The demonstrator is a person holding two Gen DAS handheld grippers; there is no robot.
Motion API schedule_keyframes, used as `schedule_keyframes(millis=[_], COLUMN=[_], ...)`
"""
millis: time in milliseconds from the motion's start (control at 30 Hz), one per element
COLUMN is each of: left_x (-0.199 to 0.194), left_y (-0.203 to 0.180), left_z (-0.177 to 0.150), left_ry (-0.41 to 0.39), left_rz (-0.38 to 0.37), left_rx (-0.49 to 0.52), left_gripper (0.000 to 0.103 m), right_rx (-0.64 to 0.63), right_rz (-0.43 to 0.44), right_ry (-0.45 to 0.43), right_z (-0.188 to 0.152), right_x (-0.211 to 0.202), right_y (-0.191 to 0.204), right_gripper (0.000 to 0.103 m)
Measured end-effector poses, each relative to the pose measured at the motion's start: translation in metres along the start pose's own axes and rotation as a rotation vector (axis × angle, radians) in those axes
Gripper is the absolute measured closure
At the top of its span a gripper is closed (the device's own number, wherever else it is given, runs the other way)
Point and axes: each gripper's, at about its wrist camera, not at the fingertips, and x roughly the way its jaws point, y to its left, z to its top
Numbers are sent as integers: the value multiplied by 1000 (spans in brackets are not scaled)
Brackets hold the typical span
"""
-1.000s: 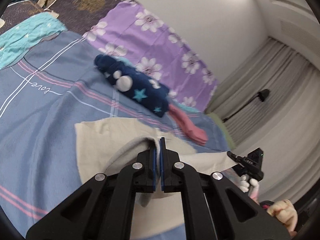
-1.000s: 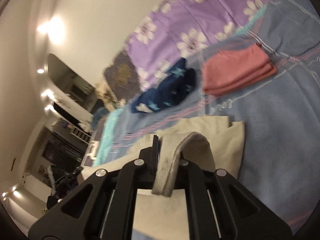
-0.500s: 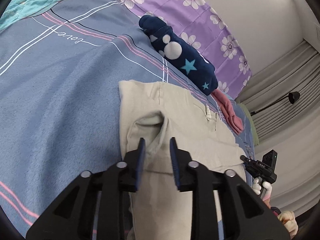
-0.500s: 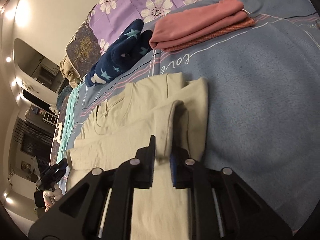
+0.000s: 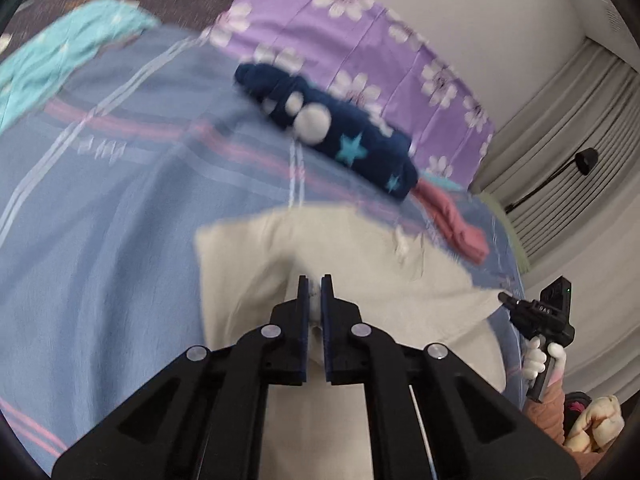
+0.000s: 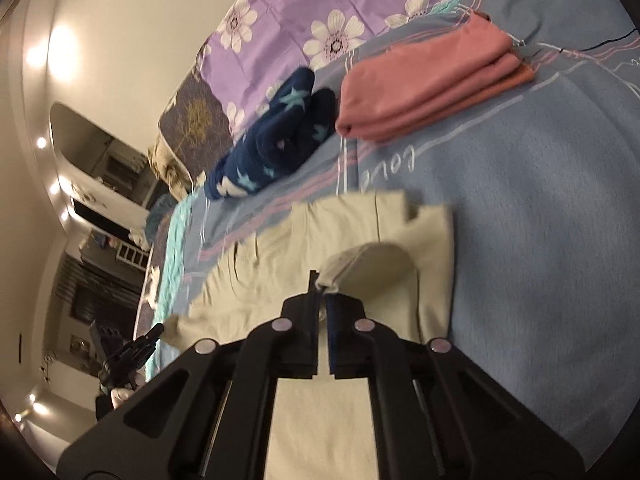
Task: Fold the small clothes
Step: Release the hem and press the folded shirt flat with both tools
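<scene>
A beige garment lies partly folded on the blue bedspread. My left gripper is closing its jaws on a raised pinch of this cloth near the garment's left end, and the pads press on it. At the garment's other end, my right gripper is also closing, with a rounded hem fold caught between its pads. In the left wrist view the right gripper shows at the far right, held by a gloved hand. The picture is blurred by motion.
Beyond the beige garment lie a rolled navy garment with stars and a folded pink garment. A purple flowered cover runs along the wall. Teal cloth lies at the far left, curtains at the right.
A second ago both grippers held lifted cloth. Half a second ago both stood open over the flattened garment. Now both have closed on new pinches of it, and both have sunk lower.
</scene>
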Motion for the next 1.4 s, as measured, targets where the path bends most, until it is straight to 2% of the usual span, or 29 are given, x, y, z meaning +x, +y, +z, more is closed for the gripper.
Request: schedule_keyframes(millis=[100, 167, 233, 267, 333, 400, 467, 567, 667, 733, 767, 800, 833, 967, 1000, 1033, 1067, 1300, 1400], left_x=[11, 25, 34, 37, 36, 35, 42, 61, 84, 93, 94, 94, 93, 92, 92, 91, 89, 62, 57], left_y=[-9, -1, 6, 8, 17, 25, 31, 35, 42, 45, 45, 46, 46, 40, 37, 36, 35, 9, -7], left_z=[34, 49, 53, 52, 49, 45, 43, 42, 39, 39, 40, 41, 43, 47, 47, 47, 47, 58, 70], left_ry=[-78, -106, -112, -110, -103, -97, -58, 22, 104, 121, 114, 111, 104, 92, 91, 87, 79, -24, -66], left_rz=[32, 103, 165, 192, 189, 184, 177, 188, 212, 223, 215, 200, 180, 175, 178, 179, 180, 119, 126], left_rx=[36, 5, -1, -1, -5, -11, -4, 15, 14, 15, 14, 9, 0, 40, 47, 52, 54, 100, 146], left_gripper=[98, 98, 97, 93, 83, 67, 61, 60, 60, 62, 72, 88, 91, 94, 94, 95, 95, 96, 96], right_rx=[6, -4, -21, -40, -89, -124, -122, -129, -154, -158, -162, -168, -187, -275, -290, -308, -323, -323, -327], right_rz=[5, -37, -133, -151, -156, -189, -213, -228, -249, -248, -249, -252, -260, -288, -303, -327, -357, -243, -242], right_ry=[-46, -53, -44, -39, -34, -30, -14, 10, 28, 38, 39, 37, 31, 32, 39, 48, 42, -101, -153], right_z=[23, 36, 42, 41, 38, 37, 39, 43, 48, 50, 50, 51, 51, 51, 51, 50, 49, 51, 62], right_x=[8, 19, 28, 29, 28, 27, 31, 40, 54, 61, 63, 64, 66, 74, 76, 79, 79, 38, 30], right_y=[5, 6, 4, 4, 4, -1, -8, -14, -14, -14, -13, -12, -9, 5, 6, 8, 10, 29, 38], right_gripper=[100, 91, 74, 74, 70, 68, 68, 66, 64, 64, 64, 64, 64, 65, 85, 99, 99, 99, 99])
